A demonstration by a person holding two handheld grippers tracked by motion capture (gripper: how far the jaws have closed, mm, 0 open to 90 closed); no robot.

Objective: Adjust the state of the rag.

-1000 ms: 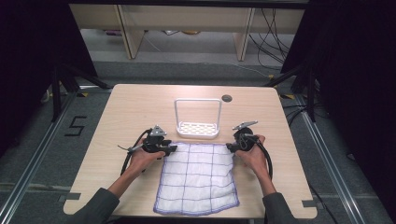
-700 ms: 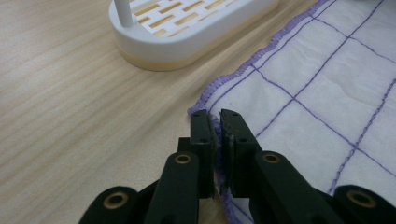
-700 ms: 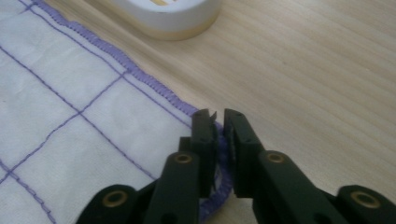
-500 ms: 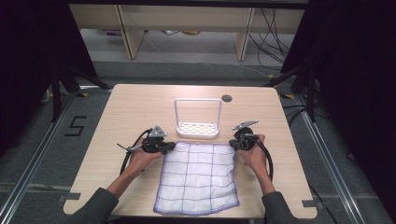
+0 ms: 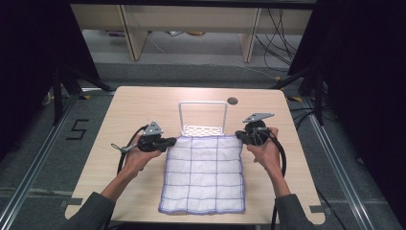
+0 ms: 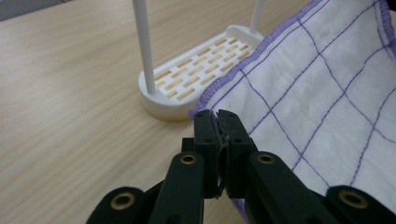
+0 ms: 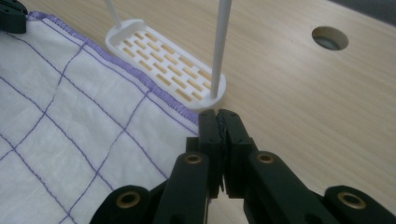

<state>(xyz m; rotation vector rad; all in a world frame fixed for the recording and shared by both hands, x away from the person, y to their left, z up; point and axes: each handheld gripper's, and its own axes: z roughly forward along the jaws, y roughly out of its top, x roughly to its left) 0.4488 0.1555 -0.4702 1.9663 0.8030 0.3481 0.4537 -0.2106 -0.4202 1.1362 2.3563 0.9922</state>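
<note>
Cloth (image 5: 203,175) was a white rectangle with a purple grid and purple stitched hem, lying on the wooden table (image 5: 119,108) in the near half, roughly centered between both hands. Long axis ran near-to-far in the high view: near short edge close to the table's front edge, far short edge pointing at the white rack (image 5: 203,120) and just touching or overlapping its slotted base. Sides looked slightly skewed, the far edge a bit narrower than the near one.

Left gripper (image 5: 171,142) sat at the far-left corner of the cloth, jaws clenched on that corner. In the left gripper view the purple hem (image 6: 243,70) ran straight into the closed black jaws, with fabric pinched between the pads; the jaws had just been closing onto it. The rack base (image 6: 196,77) was just beyond the tips.

Right gripper (image 5: 238,136) sat at the far-right corner, jaws likewise clamped on the corner. In the right gripper view the hem (image 7: 154,93) met the closed jaws with cloth caught between them; these jaws had also just been closing. One rack upright (image 7: 219,51) stood just past the tips, the round cable hole (image 7: 330,38) farther off in the tabletop.

Both far corners looked slightly raised off the table, while the rest of the cloth lay flat. The grippers faced each other across the far edge.
</note>
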